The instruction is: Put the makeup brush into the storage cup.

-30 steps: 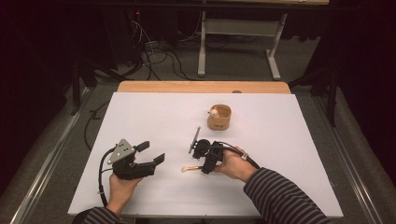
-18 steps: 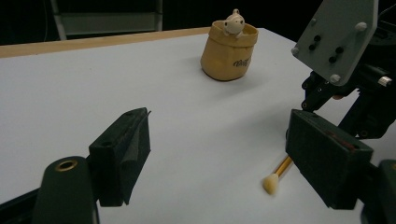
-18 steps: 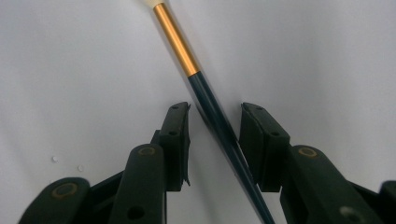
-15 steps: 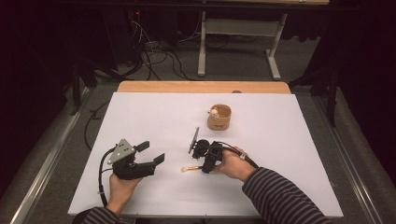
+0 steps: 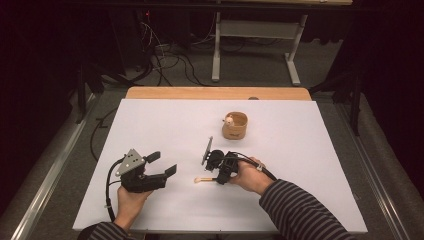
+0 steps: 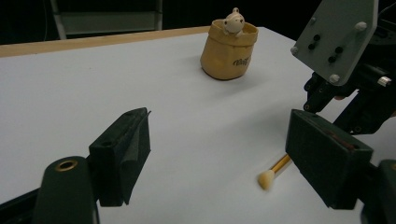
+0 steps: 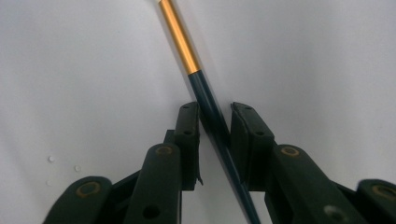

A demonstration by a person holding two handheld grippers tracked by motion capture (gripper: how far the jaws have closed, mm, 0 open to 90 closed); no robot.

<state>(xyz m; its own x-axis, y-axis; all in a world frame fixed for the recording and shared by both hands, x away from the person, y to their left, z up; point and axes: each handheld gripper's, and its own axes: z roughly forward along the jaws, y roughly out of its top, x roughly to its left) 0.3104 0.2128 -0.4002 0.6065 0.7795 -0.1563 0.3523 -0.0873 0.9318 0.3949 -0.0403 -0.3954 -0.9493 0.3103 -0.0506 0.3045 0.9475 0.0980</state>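
Note:
A makeup brush (image 5: 204, 179) with a pale tuft, gold ferrule and dark handle (image 7: 205, 102) lies flat on the white table (image 5: 150, 130). My right gripper (image 5: 219, 179) points down over it. Its jaws straddle the dark handle and have just been closing in. One pad sits against the handle, and a thin gap remains at the other. My left gripper (image 5: 162, 163) hovers at the left, open and empty. In its own view the brush tuft (image 6: 267, 178) lies between its fingers (image 6: 122, 158), farther off on the table.
A tan fabric pouch (image 5: 235, 126) with a small pale toy figure (image 6: 232, 21) peeking out stands beyond the brush, mid-table. A wooden board edge (image 5: 215, 93) borders the far side. Cables and a desk frame (image 5: 255, 35) are on the floor behind.
Both hands and the brush stay where they were; no shift shows in the high view.

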